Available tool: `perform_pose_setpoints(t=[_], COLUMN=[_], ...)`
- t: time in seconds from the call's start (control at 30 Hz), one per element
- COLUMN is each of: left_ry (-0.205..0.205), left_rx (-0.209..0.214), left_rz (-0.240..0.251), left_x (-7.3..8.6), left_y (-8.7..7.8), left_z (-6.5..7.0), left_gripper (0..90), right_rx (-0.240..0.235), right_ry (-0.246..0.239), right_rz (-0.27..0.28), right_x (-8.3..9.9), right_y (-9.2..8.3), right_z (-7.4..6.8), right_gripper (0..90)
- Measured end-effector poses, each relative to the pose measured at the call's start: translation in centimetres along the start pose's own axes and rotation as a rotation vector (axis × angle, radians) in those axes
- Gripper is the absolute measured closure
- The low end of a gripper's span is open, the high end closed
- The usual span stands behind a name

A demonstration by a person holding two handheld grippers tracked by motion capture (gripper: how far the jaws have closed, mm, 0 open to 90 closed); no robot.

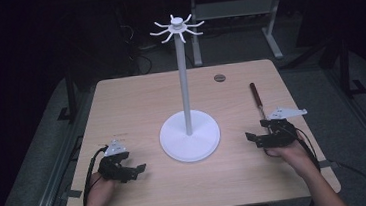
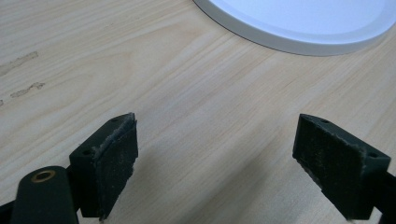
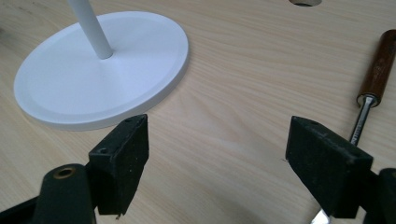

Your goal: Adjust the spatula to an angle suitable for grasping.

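Observation:
A white stand (image 1: 185,82) with a round base (image 1: 190,136) and hooked arms at its top (image 1: 177,28) rises from the middle of the wooden table (image 1: 136,102). My left gripper (image 1: 132,170) rests low at the front left, open and empty, its jaws pointing toward the base (image 2: 299,23). My right gripper (image 1: 256,138) sits at the front right, open with nothing between the jaws. A tool with a brown wooden handle (image 1: 254,93) and a metal shaft lies just beyond it. In the right gripper view the handle (image 3: 378,65) is at the right, the base (image 3: 102,70) at the left.
A round cable hole (image 1: 219,77) is set in the table's far right part. Beyond the table, a dark floor holds white table legs (image 1: 270,30) and cables. The table's right edge runs close to my right hand.

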State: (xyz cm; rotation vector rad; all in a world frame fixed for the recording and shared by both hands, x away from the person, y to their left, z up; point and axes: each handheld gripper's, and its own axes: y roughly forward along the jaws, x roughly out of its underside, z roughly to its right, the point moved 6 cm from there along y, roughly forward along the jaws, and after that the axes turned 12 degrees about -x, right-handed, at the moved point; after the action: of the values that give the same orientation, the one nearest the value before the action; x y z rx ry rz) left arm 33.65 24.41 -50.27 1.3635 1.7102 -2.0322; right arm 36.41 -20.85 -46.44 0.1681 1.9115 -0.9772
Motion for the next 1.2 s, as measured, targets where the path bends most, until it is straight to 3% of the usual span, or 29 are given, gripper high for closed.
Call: perform_pose_setpoints(t=[0.6, 1.1, 1.2], left_ry=[-0.001, 0.008, -0.005], left_rx=[0.001, -0.002, -0.001], left_rz=[-0.005, -0.006, -0.002], left_x=[0.0, 0.0, 0.0], left_y=[0.0, 0.1, 0.1], left_z=[0.0, 0.0, 0.0], left_gripper=[13.8, 13.8, 13.8], right_rx=[0.038, 0.093, 0.105], right_ry=[0.022, 0.057, 0.058], right_rz=[0.017, 0.057, 0.062], right_x=[0.0, -0.2, -0.3], right_y=[-0.5, -1.2, -1.3], right_z=[1.7, 4.1, 4.5], right_gripper=[19.5, 19.5, 19.5])
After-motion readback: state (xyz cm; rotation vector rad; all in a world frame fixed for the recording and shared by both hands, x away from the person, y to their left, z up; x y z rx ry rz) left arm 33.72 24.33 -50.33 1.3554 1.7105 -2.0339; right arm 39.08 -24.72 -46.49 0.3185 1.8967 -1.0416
